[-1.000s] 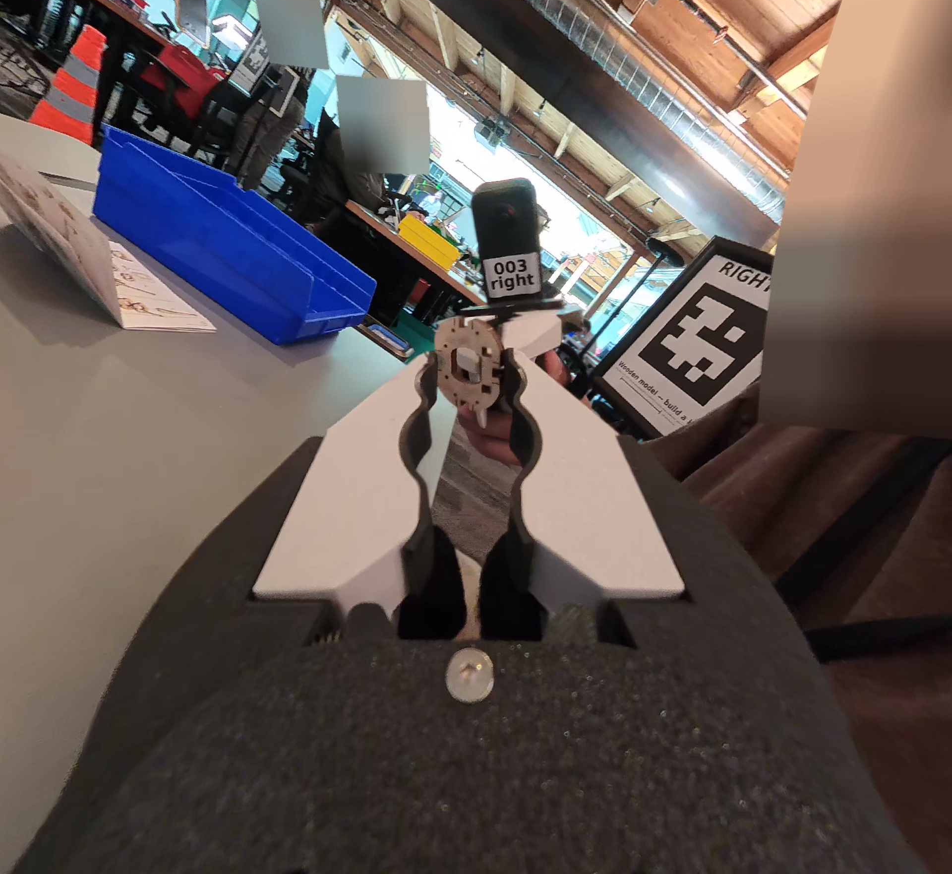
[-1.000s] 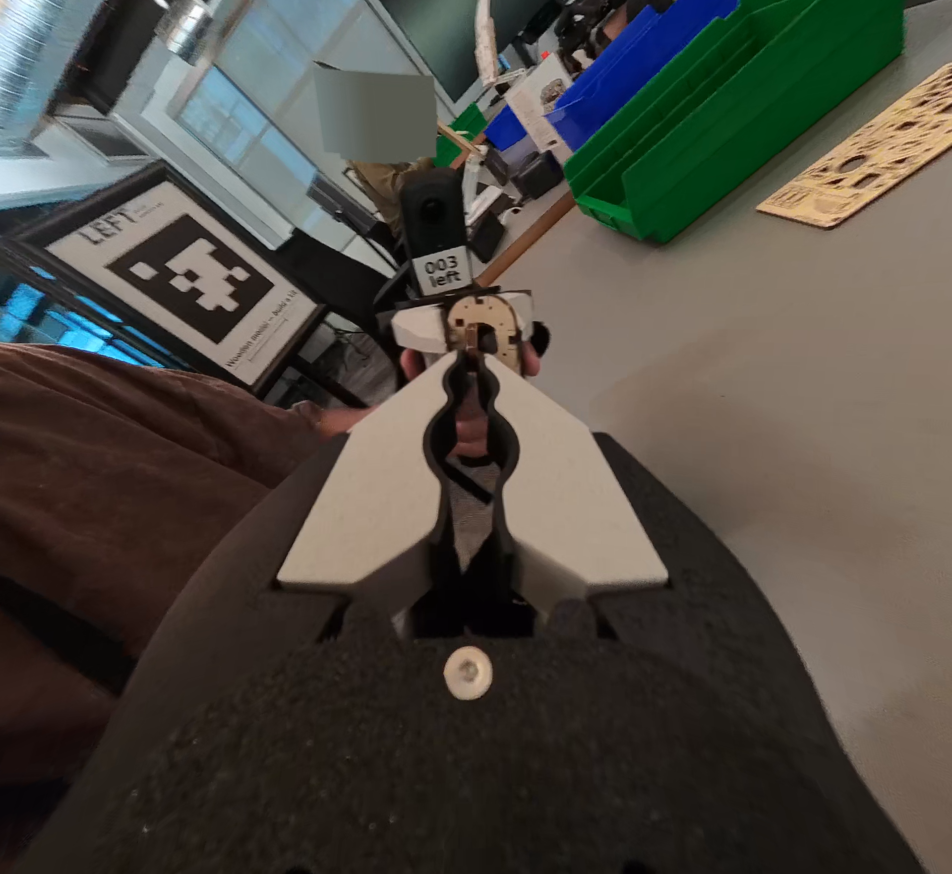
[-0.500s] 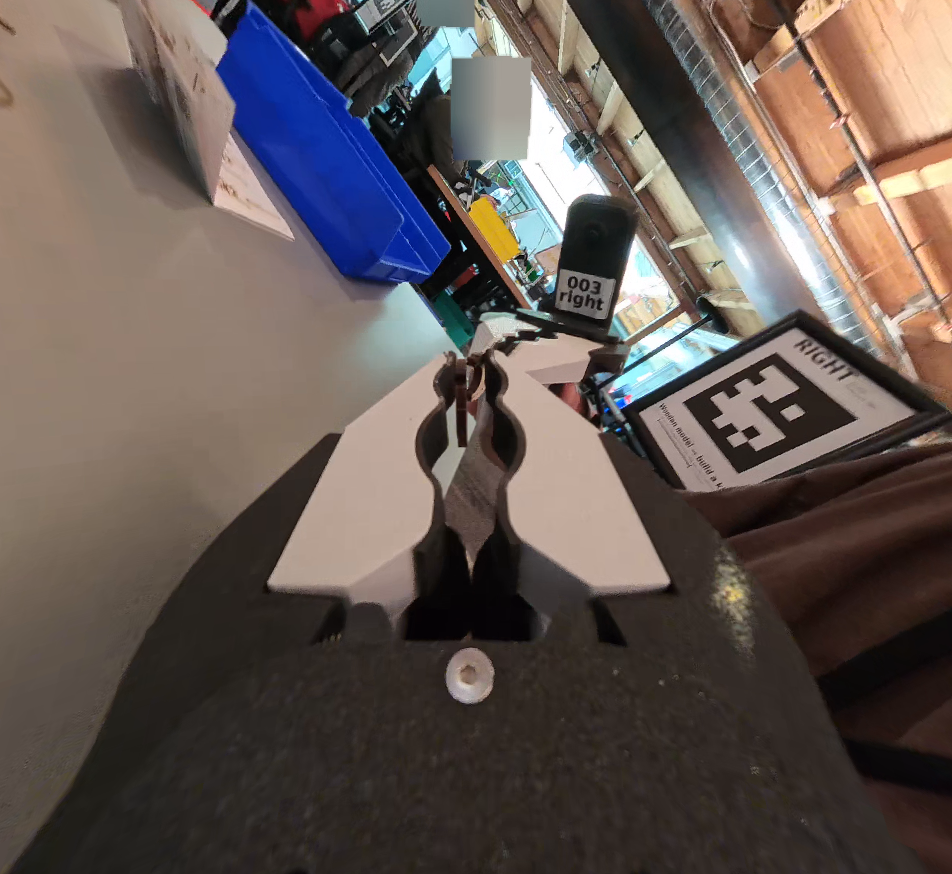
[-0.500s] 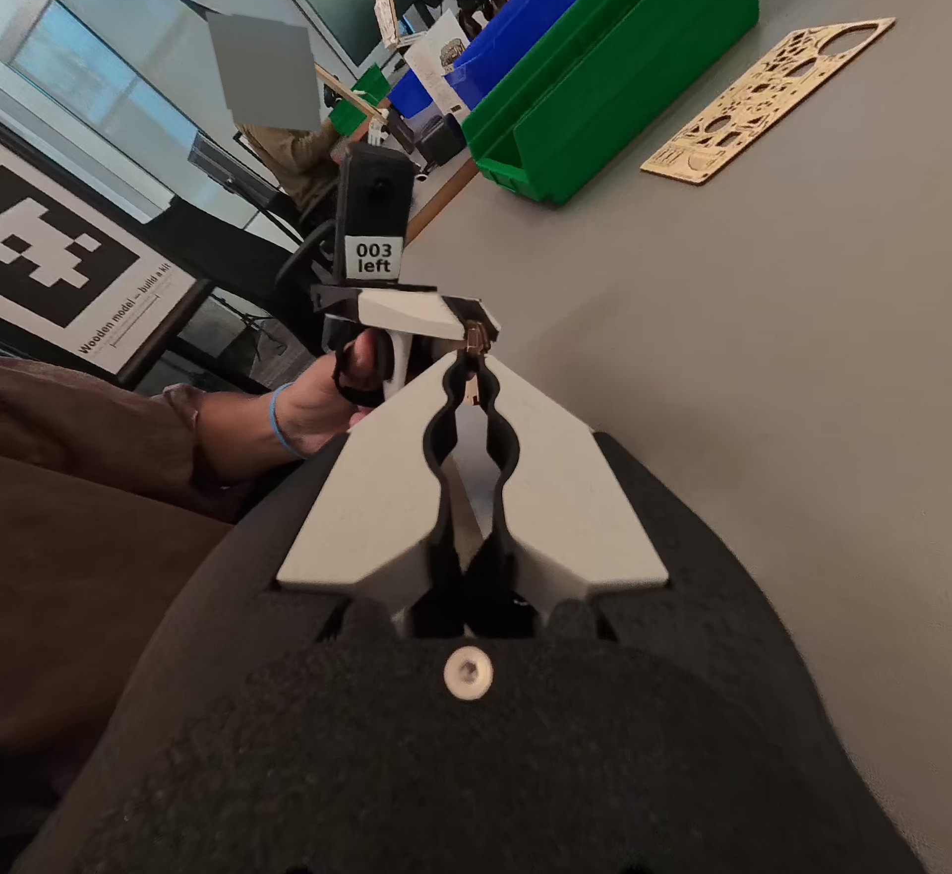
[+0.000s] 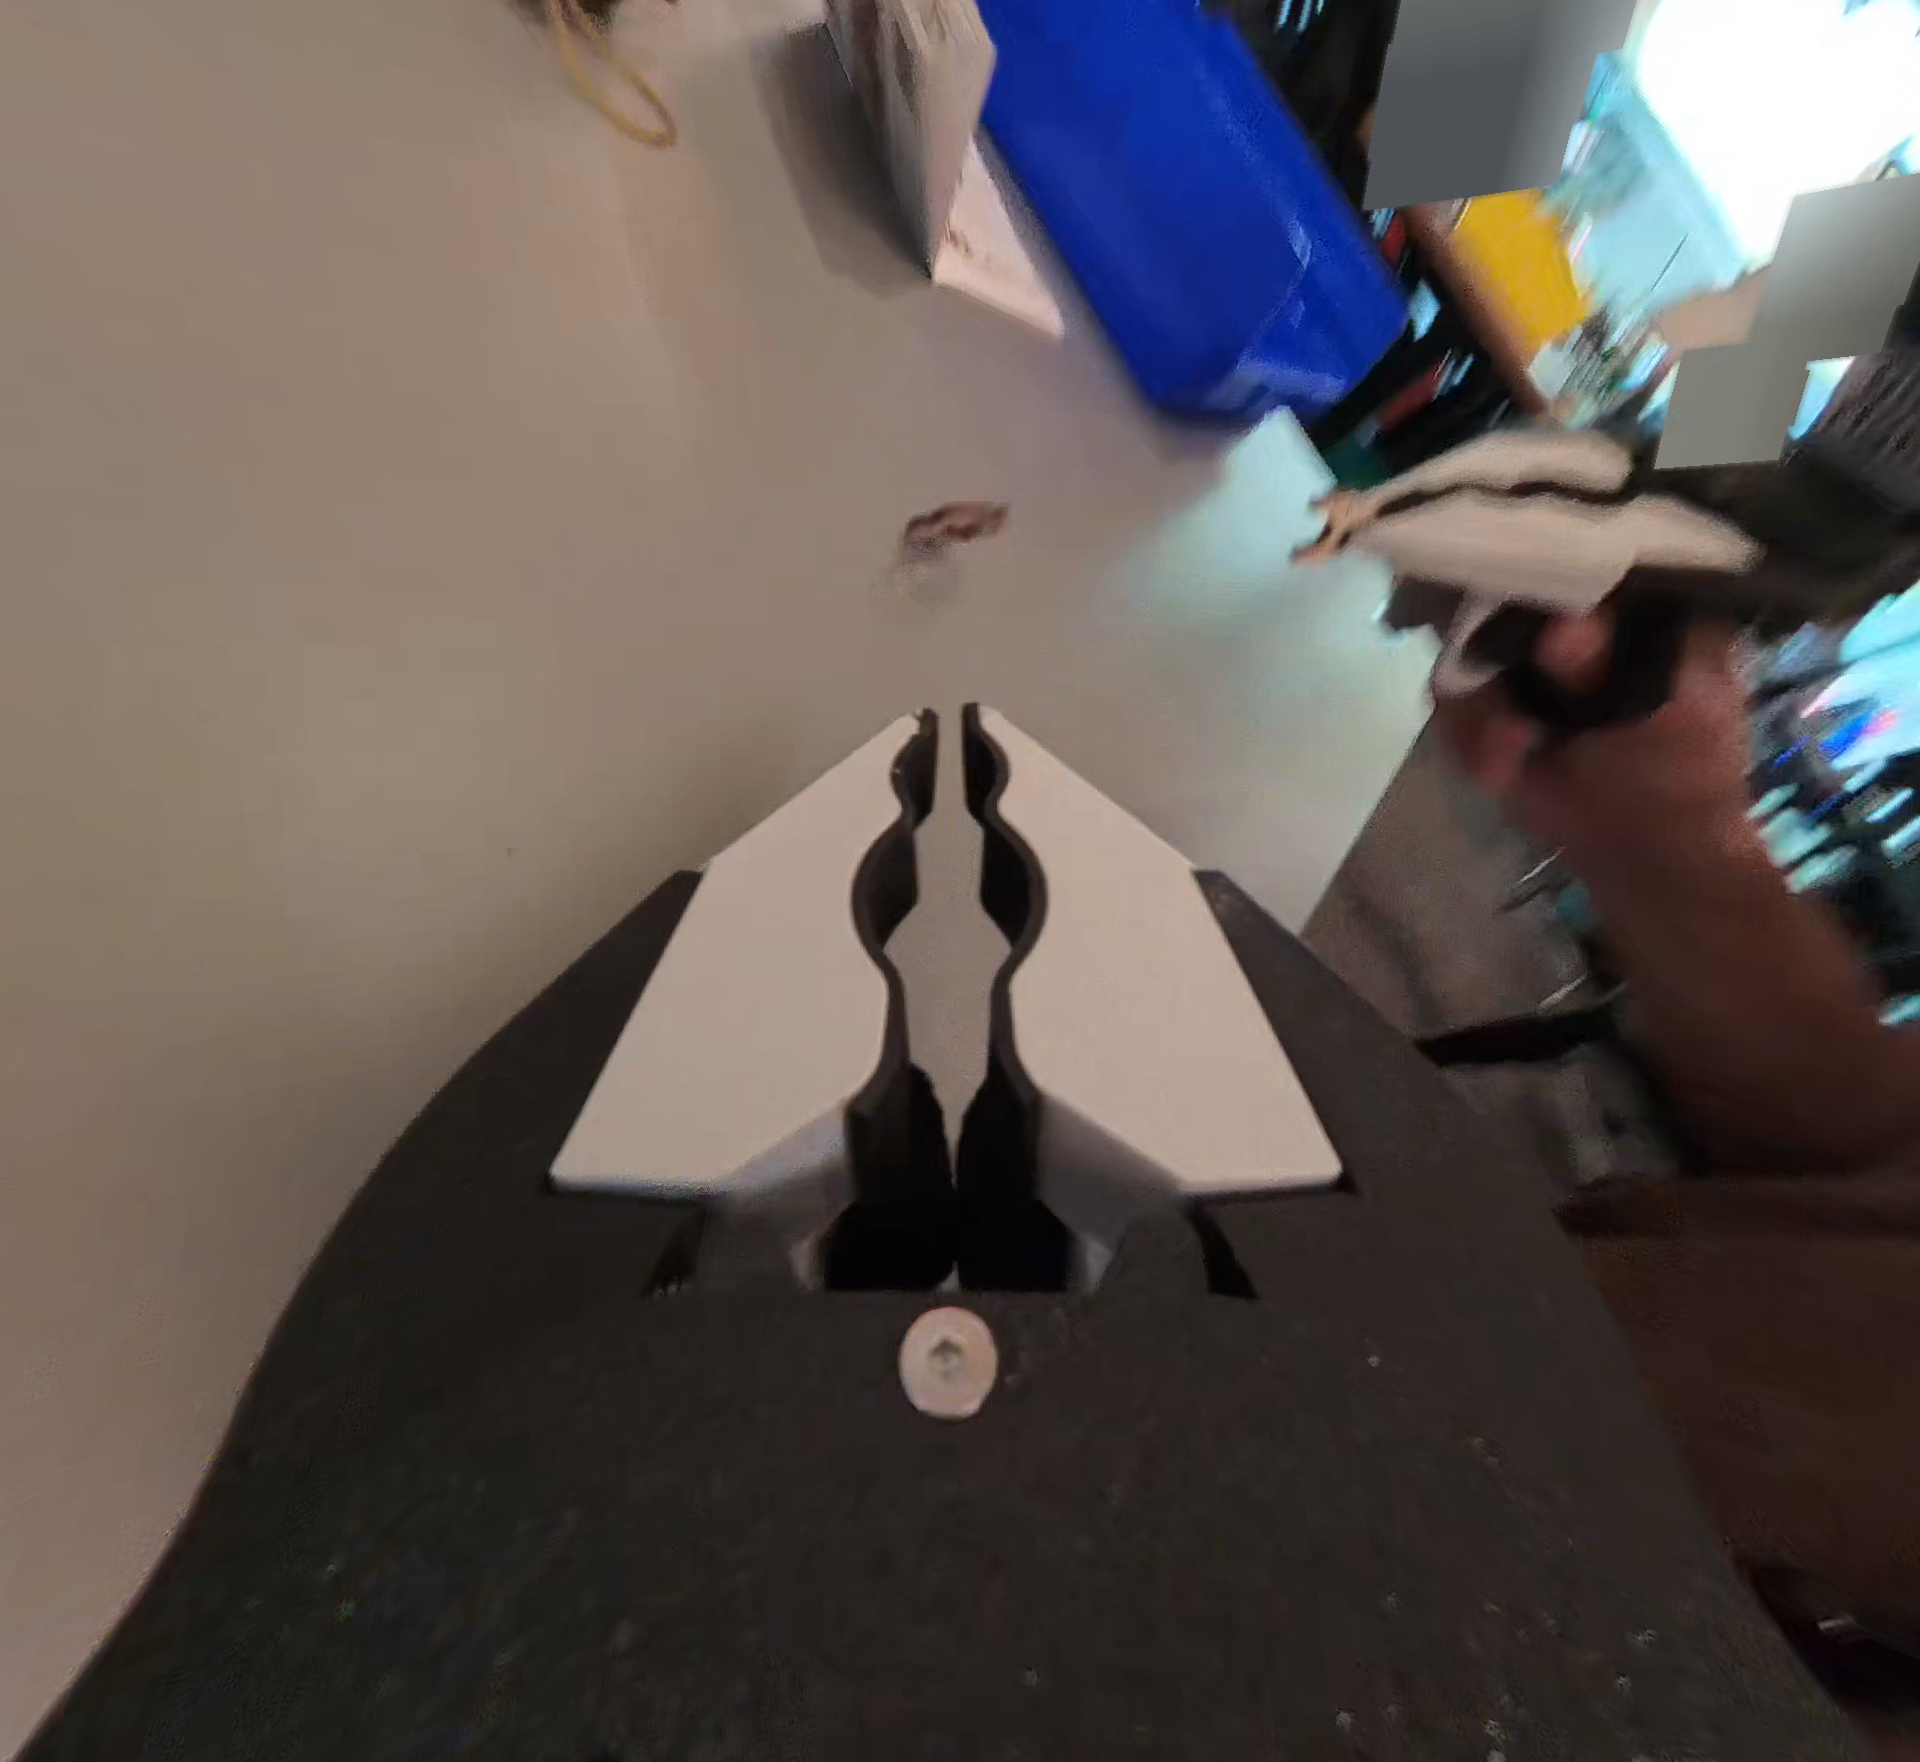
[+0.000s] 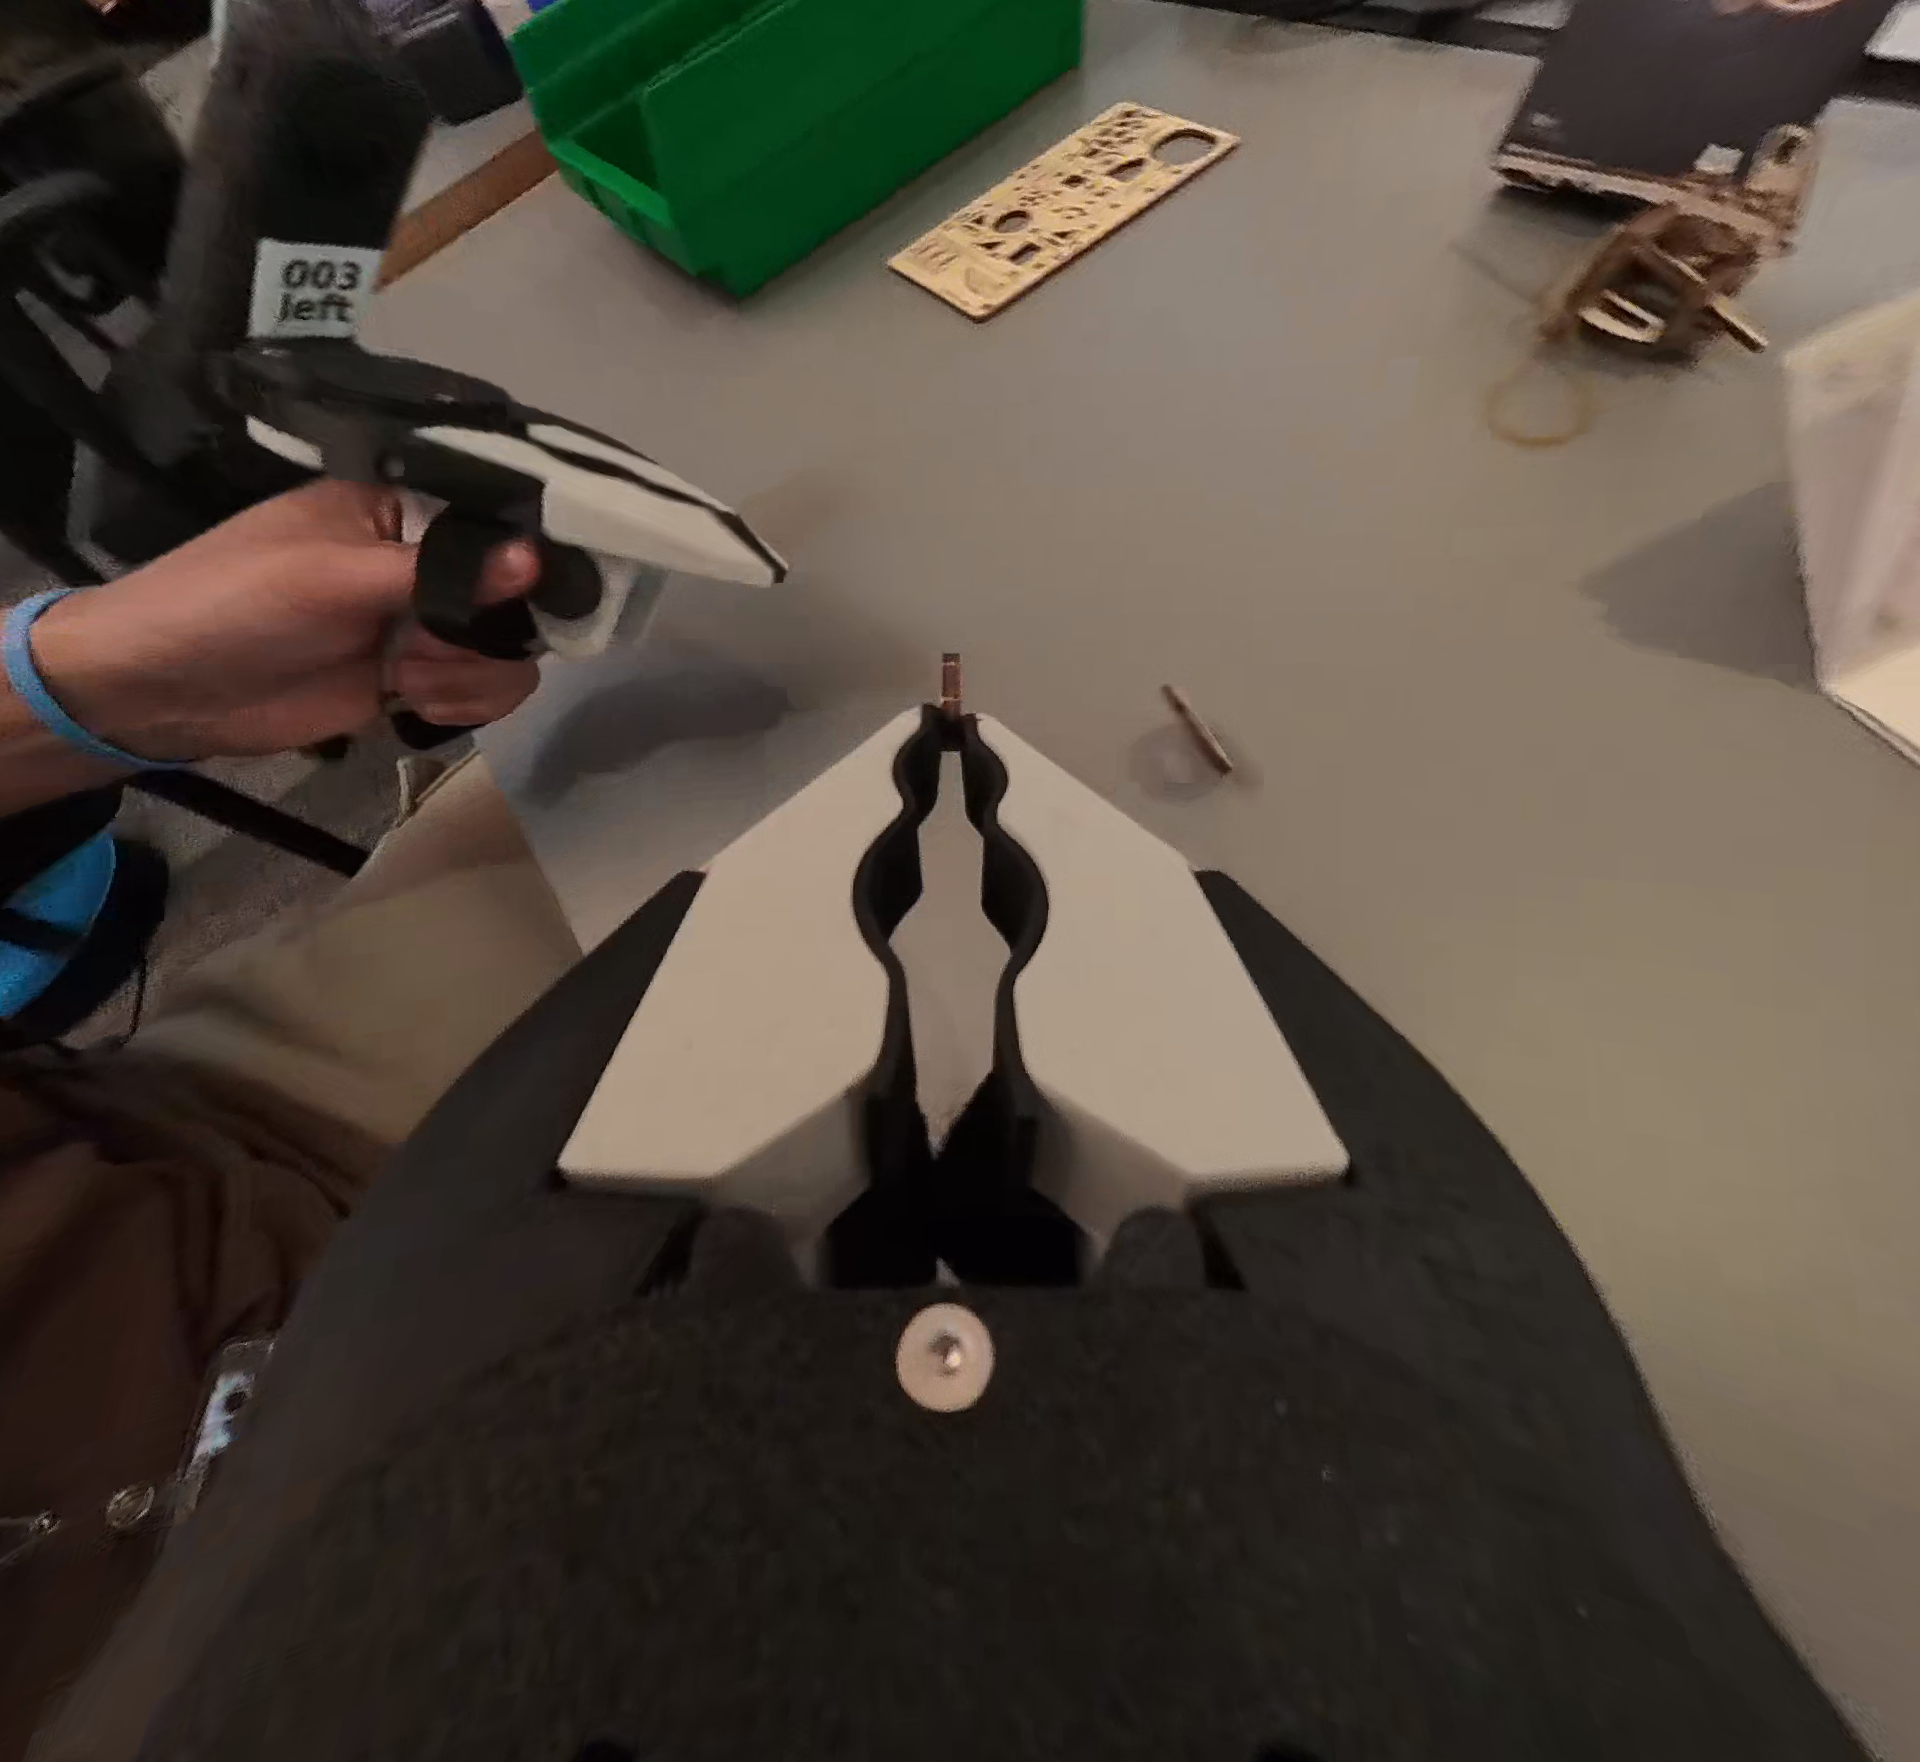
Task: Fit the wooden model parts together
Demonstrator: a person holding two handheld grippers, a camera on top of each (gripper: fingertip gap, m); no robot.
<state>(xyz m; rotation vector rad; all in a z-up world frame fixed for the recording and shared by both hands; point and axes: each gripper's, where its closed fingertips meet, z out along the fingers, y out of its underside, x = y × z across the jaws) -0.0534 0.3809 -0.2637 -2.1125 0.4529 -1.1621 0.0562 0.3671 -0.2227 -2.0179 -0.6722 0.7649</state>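
Left tongs (image 5: 948, 715): nearly clenched, a thin slit between the tips, nothing held; aimed down at the grey counter (image 5: 416, 569) mid-frame. Same tongs (image 6: 764, 564) are seen at left of the right wrist view, tips together, empty.

Right tongs (image 6: 950, 720): clenched on a small wooden peg (image 6: 951, 679) that stands upright out of the tips at frame centre. A disc part (image 6: 1195, 744) lies on the counter just right of the peg, apart from it; in the left view the disc (image 5: 951, 523) sits above centre, blurred. The half-built model (image 6: 1662, 278) and a cut-out sheet (image 6: 1065, 211) lie far off at upper right, near a green bin (image 6: 810, 50).

Step judged: the disc is to be regrasped by the left tongs. It should be pinched by its rim so the centre hole is kept clear. The peg should be held steady and upright, since little of it is gripped and a twist may be enough to lose it
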